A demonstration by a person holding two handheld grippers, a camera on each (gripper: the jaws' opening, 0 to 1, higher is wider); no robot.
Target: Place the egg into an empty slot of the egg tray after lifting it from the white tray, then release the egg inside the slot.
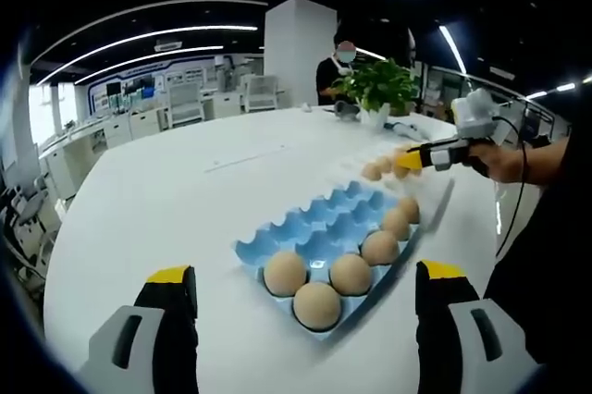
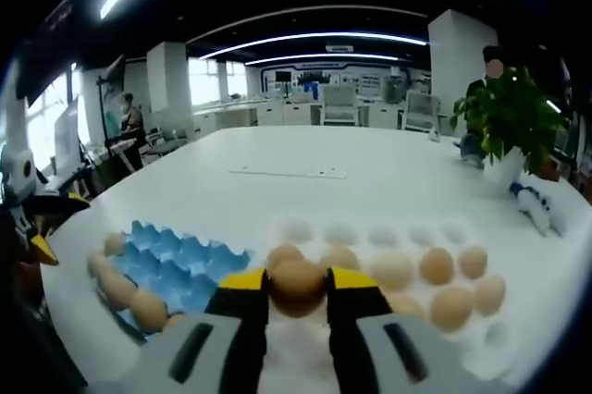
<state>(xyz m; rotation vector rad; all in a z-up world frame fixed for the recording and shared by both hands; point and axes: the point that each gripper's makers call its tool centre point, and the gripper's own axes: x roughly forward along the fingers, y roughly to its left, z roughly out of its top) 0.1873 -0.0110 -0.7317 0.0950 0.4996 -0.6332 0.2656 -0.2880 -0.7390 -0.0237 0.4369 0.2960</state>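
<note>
Sitting between the yellow tips of the right claw [image 2: 297, 285], the egg [image 2: 297, 283] is gripped at its waist, over the white tray [image 2: 518, 343] it comes from. It is presumably light, smooth and brittle, so I judge that only a gentle pinch across its widest part will hold it without cracking or slipping. Other eggs rest in the white tray's cups just beside it, close enough to be knocked if the claw drifts sideways.

The blue egg tray [image 2: 185, 260] lies just to the left of the white tray in the right gripper view, the two nearly touching. In the left gripper view the same egg tray [image 1: 319, 227] holds eggs along its near and right edges, while the cups toward its far left corner look empty; one of those seems the natural target. Its ridges stand between cups, so the egg needs to come down from above.

The left claw [image 1: 305, 306] hangs spread apart, holding nothing, short of the egg tray's near corner. The white desk [image 1: 166, 200] offers wide bare room beyond both trays.
</note>
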